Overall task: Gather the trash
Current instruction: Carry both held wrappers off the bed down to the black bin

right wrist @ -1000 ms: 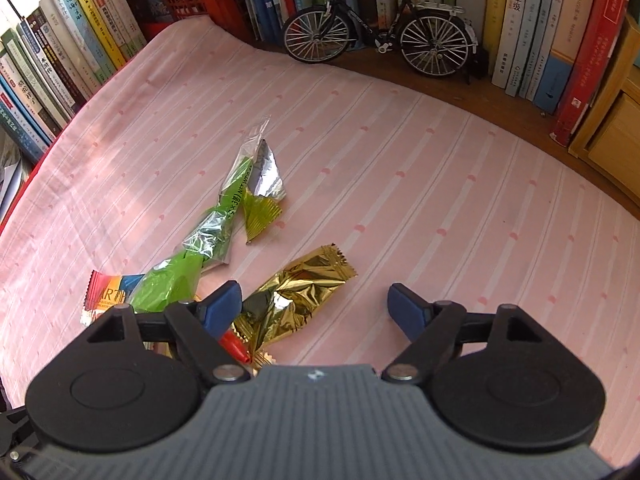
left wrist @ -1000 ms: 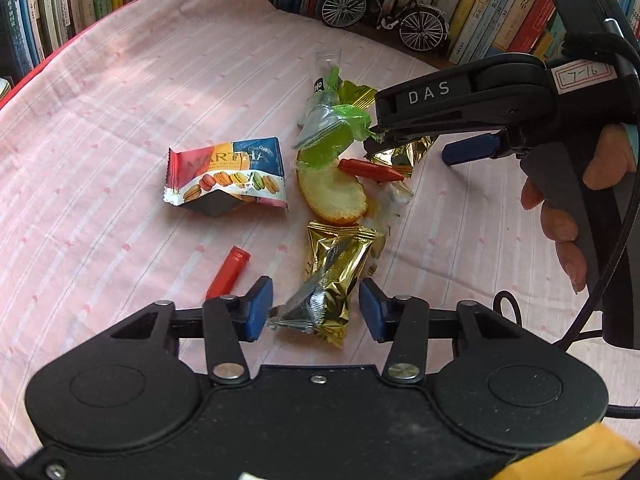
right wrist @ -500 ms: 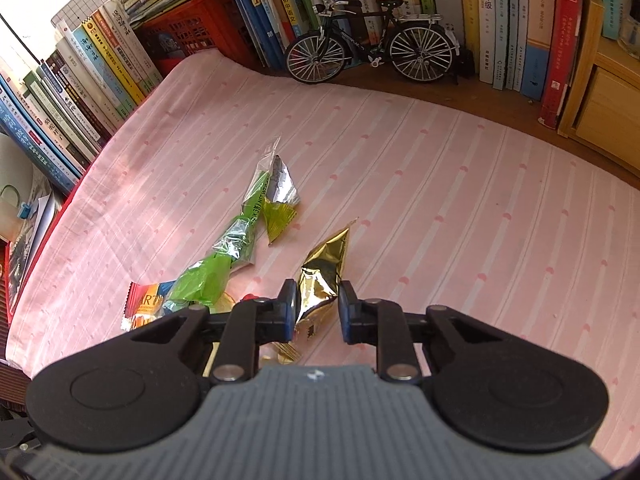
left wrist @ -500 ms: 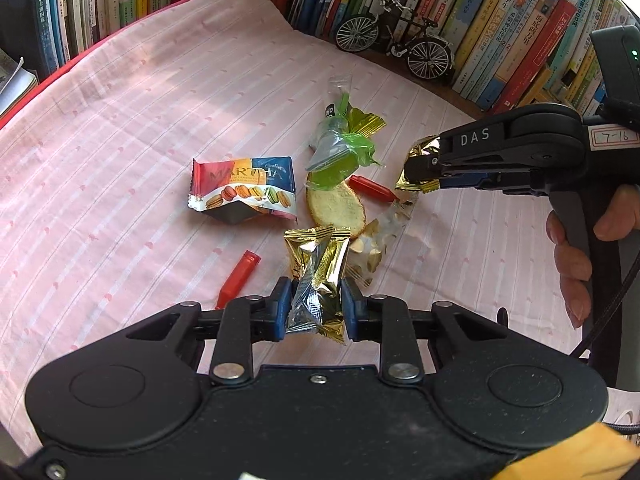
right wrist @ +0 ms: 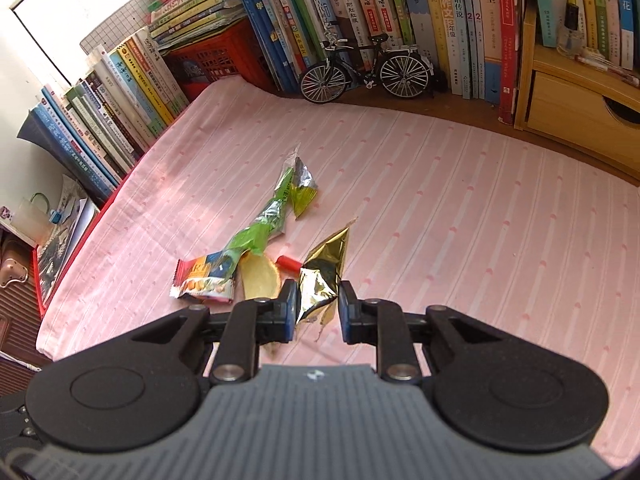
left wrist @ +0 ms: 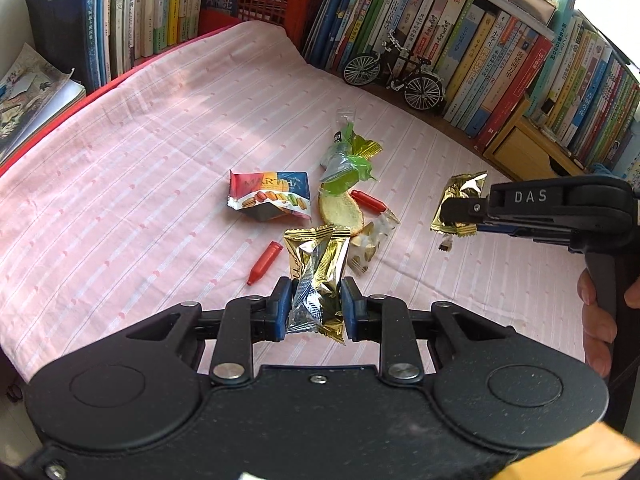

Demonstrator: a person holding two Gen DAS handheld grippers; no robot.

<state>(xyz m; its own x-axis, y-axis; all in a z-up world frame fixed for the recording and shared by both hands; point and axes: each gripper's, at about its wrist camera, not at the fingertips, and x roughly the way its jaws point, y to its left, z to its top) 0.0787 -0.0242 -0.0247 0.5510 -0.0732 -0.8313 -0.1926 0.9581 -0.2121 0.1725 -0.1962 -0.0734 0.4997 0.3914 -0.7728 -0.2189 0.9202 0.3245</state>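
My left gripper (left wrist: 315, 305) is shut on a crumpled gold and silver wrapper (left wrist: 318, 276), held above the pink cloth (left wrist: 140, 168). A second gold wrapper (right wrist: 322, 276) hangs lifted in my right gripper (right wrist: 318, 309), which is shut on it; in the left wrist view the same wrapper (left wrist: 458, 204) shows at the right gripper's tips. On the cloth lie a macaron packet (left wrist: 269, 196), a green wrapper (left wrist: 345, 160), a bread slice (left wrist: 340, 210), two red tubes (left wrist: 265, 262) (left wrist: 368, 201) and a clear wrapper (left wrist: 366, 246).
Rows of books (left wrist: 500, 52) line the back and left edges. A model bicycle (right wrist: 362, 70) stands in front of them, a red crate (left wrist: 260, 0) at the back, a wooden drawer box (right wrist: 580, 100) at the right. A hand (left wrist: 598, 320) grips the right handle.
Both grippers closed on their gold wrappers and lifted them off the cloth. The right gripper carried its wrapper up and to the right, away from the pile.
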